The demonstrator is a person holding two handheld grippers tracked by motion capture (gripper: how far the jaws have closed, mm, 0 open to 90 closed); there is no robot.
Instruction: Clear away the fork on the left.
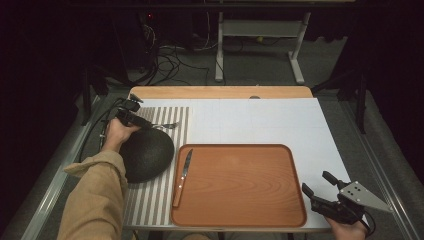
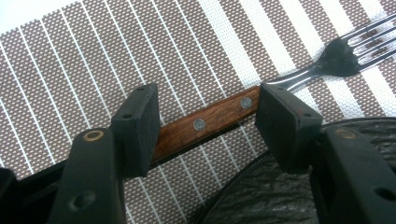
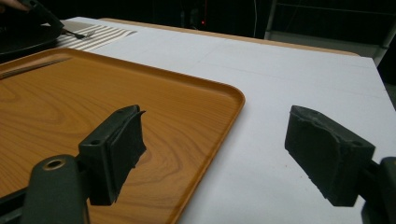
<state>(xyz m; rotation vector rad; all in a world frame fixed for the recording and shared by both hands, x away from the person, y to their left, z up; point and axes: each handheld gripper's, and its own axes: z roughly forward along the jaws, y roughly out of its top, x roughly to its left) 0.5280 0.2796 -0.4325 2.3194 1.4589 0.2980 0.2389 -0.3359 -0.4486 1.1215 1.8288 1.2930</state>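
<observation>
A fork [image 2: 219, 114] with a riveted wooden handle lies on the brown-and-white striped placemat [image 2: 93, 60], its steel tines [image 2: 350, 53] pointing up and right. My left gripper [image 2: 212, 126] hovers low over the handle with its jaws wide apart, one pad [image 2: 140, 123] near the handle's butt and the other near its neck, neither pressing on it. In the high view this left gripper [image 1: 142, 121] sits at the table's far left, beside the fork [image 1: 166, 125]. My right gripper [image 1: 316, 182] stands open at the near right corner, off the tray, and holds nothing [image 3: 219, 140].
A dark round plate [image 1: 147, 155] lies on the placemat [image 1: 152, 200] right against the fork. A wooden tray [image 1: 240, 220] takes the near middle, with a wood-handled knife [image 1: 182, 175] on its left edge. White table surface [image 1: 260, 120] stretches behind the tray.
</observation>
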